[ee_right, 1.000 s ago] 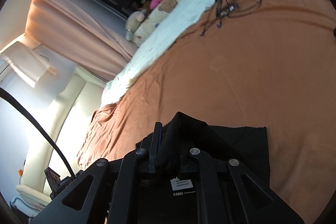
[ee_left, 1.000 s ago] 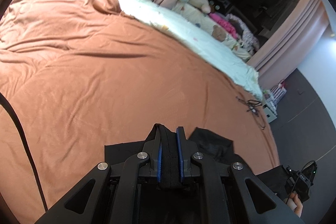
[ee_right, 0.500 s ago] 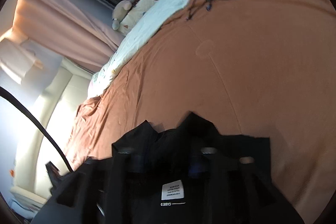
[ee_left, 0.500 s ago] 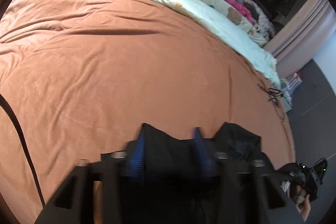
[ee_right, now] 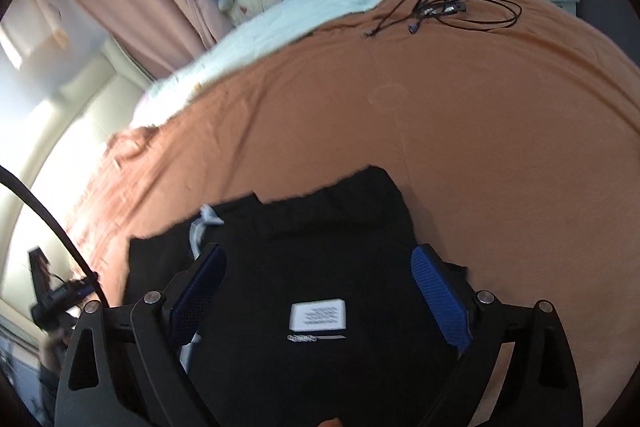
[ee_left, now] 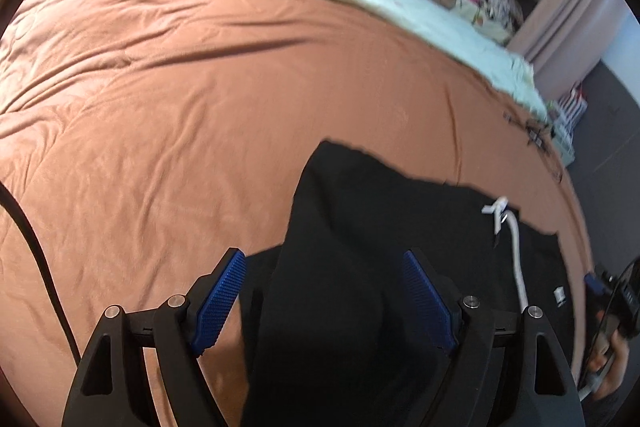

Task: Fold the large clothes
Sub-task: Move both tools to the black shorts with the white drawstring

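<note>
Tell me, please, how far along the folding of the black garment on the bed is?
Done: the black garment lies released on the orange bedspread. In hand: nothing; left gripper and right gripper have just been opening, jaws wide apart above the cloth. Left: probably more folds; uneven edges show.

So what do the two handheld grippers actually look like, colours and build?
Both look alike: the left gripper and right gripper have matte black angular linkage arms with triangular cutouts and silver round bolts at the joints. Each finger carries a blue pad with a fine knurled texture. A black cable arcs past the left edge of each view.
</note>
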Tool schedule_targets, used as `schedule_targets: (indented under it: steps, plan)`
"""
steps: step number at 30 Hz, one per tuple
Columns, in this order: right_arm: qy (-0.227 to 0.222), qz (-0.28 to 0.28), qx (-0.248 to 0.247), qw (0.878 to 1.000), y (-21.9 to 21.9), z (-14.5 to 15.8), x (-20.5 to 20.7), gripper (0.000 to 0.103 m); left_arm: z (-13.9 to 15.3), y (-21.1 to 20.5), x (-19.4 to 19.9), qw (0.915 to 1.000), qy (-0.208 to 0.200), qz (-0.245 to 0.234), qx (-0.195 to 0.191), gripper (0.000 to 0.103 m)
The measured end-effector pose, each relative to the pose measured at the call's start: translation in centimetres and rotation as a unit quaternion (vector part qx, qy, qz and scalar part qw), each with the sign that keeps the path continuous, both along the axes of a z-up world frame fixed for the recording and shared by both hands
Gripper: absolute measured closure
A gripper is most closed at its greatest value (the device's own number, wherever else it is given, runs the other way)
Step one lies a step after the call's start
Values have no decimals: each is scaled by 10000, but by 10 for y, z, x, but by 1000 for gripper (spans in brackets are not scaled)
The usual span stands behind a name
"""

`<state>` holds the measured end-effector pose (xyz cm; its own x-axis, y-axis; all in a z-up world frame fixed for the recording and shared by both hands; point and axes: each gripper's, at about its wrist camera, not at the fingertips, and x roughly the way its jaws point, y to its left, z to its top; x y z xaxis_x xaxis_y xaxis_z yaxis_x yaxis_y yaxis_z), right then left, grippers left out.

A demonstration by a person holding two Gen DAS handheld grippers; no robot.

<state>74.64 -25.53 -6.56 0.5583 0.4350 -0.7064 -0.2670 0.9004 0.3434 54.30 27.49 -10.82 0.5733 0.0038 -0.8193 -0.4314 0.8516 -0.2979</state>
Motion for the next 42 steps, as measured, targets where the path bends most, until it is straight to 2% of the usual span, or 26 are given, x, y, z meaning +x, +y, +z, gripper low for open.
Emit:
schedule_targets:
  steps: [5, 7, 8, 9, 10, 12, 13, 15, 16, 19, 22, 25, 27, 30, 32, 33, 35, 36, 37, 39, 42]
  plan:
    - [384, -71, -392, 9985, 1, -15, 24, 10, -32, 8, 8, 9995, 321, -28, -18, 24]
    - [526, -101, -373, 9979, -2, -20, 34, 12, -45, 13, 13, 9991, 428, -18, -72, 35]
    - [599, -88, -302, 9977, -3, -23, 38, 26, -50, 15, 15, 9988, 469, -15, -132, 38]
    - [700, -48, -190, 9974, -3, -25, 42, 46, -55, 17, 18, 9986, 482, -18, -196, 44]
    - [772, -38, -110, 9969, -3, -26, 46, 58, -58, 18, 20, 9987, 467, -32, -220, 47]
    - [823, -31, -34, 9966, -2, -26, 54, 62, -60, 18, 23, 9989, 430, -60, -194, 52]
    - [821, -26, -14, 9966, -2, -27, 59, 74, -61, 16, 26, 9989, 414, -101, -198, 67]
    - [732, -36, 34, 9973, -2, -22, 64, 87, -62, 12, 30, 9987, 453, -170, -144, 92]
    - [675, -46, 52, 9977, -6, -23, 66, 97, -60, 10, 30, 9988, 448, -167, -38, 98]
    - [432, -205, 134, 9988, -13, -19, 67, 101, -51, 10, 27, 9994, 297, -66, 175, 100]
    - [267, -224, 249, 9991, -11, -11, 66, 101, -47, 22, 22, 9997, 155, 202, -25, 100]
    - [356, -264, 75, 9990, -7, -12, 65, 101, -56, 26, 22, 9989, 348, 246, -203, 99]
    - [427, -310, 5, 9986, -3, -10, 62, 100, -58, 29, 18, 9978, 427, 303, -401, 98]
    - [523, -346, -158, 9979, 1, -4, 51, 100, -46, 28, 5, 9979, 286, 295, -495, 97]
    - [466, -343, -212, 9981, 3, 4, 43, 99, -38, 24, -5, 9983, 262, 271, -452, 90]
    - [438, -333, -210, 9983, 3, 10, 40, 94, -34, 22, -10, 9984, 242, 265, -447, 86]
    - [418, -236, -67, 9988, 2, 16, 27, 44, -26, 16, -22, 9985, 170, 214, -471, 69]
    - [371, -136, 64, 9992, 2, 20, 18, 2, -21, 13, -30, 9987, 105, 185, -472, 50]
    - [275, -81, 85, 9996, 1, 22, 11, 0, -18, 11, -35, 9988, 60, 177, -445, 34]
    - [172, 48, -30, 9998, 7, 28, -6, 0, -8, 2, -51, 9994, -67, 178, -281, 27]
    - [155, 206, -175, 9995, 13, 31, -29, 0, -1, -9, -65, 9994, -117, 136, -312, 22]
